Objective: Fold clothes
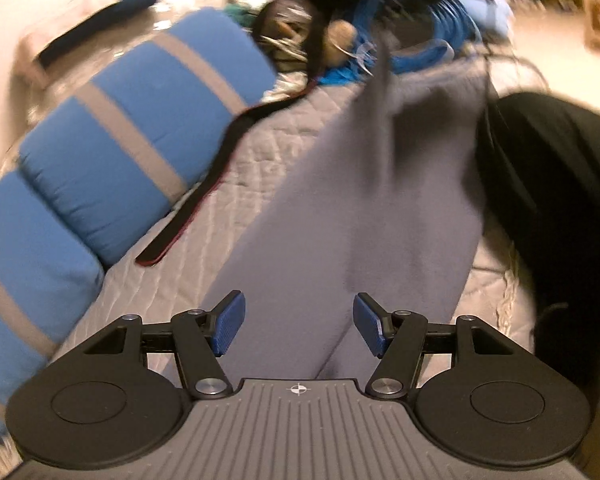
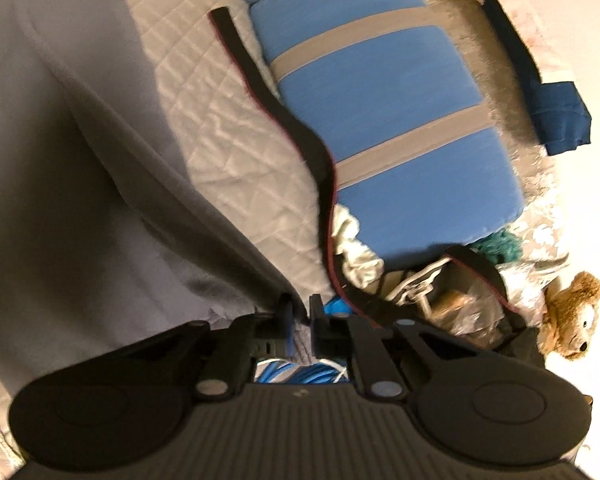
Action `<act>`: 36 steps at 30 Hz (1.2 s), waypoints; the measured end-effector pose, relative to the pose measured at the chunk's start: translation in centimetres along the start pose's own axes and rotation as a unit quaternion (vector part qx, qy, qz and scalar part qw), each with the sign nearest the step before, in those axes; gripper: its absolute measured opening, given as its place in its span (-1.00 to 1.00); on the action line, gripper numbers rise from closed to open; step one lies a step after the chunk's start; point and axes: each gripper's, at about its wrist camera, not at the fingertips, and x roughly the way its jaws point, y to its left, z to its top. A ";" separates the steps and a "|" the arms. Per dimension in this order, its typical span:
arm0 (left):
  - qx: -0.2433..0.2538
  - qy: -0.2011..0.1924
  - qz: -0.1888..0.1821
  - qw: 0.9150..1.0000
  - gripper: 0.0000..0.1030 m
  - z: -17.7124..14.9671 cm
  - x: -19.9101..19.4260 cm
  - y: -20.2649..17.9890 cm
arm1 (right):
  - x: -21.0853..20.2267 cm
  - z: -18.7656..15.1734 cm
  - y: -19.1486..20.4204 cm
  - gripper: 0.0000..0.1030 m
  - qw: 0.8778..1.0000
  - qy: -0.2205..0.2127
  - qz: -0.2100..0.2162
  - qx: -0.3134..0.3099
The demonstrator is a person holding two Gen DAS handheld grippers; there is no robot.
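A grey garment [image 1: 360,220] lies lengthwise on the quilted bed cover [image 1: 260,152], and its far end is pulled up into a blurred peak. My left gripper [image 1: 300,324] hovers open over the near end, its blue pads [image 1: 230,324] apart with nothing between them. In the right wrist view the same grey garment [image 2: 80,200] fills the left side and its edge runs straight into my right gripper [image 2: 300,320]. That gripper's jaws stand almost together, shut on the garment's edge.
Blue pillows with grey stripes [image 1: 140,112] [image 2: 380,100] line one side of the bed. A black strap with a red edge [image 1: 204,196] [image 2: 284,120] lies beside them. A plush bear [image 2: 576,312], navy cloth [image 2: 560,120] and blue clutter [image 1: 440,20] crowd the far end. A black mass [image 1: 560,200] stands at the right.
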 end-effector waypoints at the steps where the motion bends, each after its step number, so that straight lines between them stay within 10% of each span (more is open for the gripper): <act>1: 0.014 0.007 0.001 1.000 0.13 0.2 0.6 -0.5 | -0.1 0.3 -0.5 -0.85 1.000 -0.001 0.001 0.002; 5: 0.045 0.046 0.016 0.998 -0.11 0.5 2.8 -1.2 | -0.6 0.9 -1.5 -0.85 1.000 -0.006 0.004 0.010; 7: 0.065 0.062 0.034 0.995 -0.82 0.5 3.3 -1.2 | -0.9 0.8 -1.8 -0.85 1.000 -0.008 0.003 0.014; 9: 0.088 0.071 0.062 0.992 -0.94 0.5 3.4 -1.1 | -1.3 0.6 -2.0 -0.85 1.000 -0.009 0.001 0.019; 19: 0.127 0.026 0.095 0.987 -0.95 2.1 -3.1 0.4 | -3.7 -3.1 1.3 -0.85 1.000 -0.005 -0.007 0.025; 30: 0.177 0.066 0.052 0.981 -0.99 0.0 -3.1 -3.0 | -5.0 -7.0 11.2 -0.87 1.000 0.016 -0.005 0.016; 35: 0.174 0.045 0.060 0.982 -0.85 0.0 -2.4 -4.4 | -5.2 -7.4 11.2 -0.87 0.999 0.015 -0.008 0.027; 36: 0.171 0.042 0.059 0.983 -0.57 0.1 -2.1 -4.8 | -5.2 -7.4 10.9 -0.87 0.999 0.014 -0.011 0.029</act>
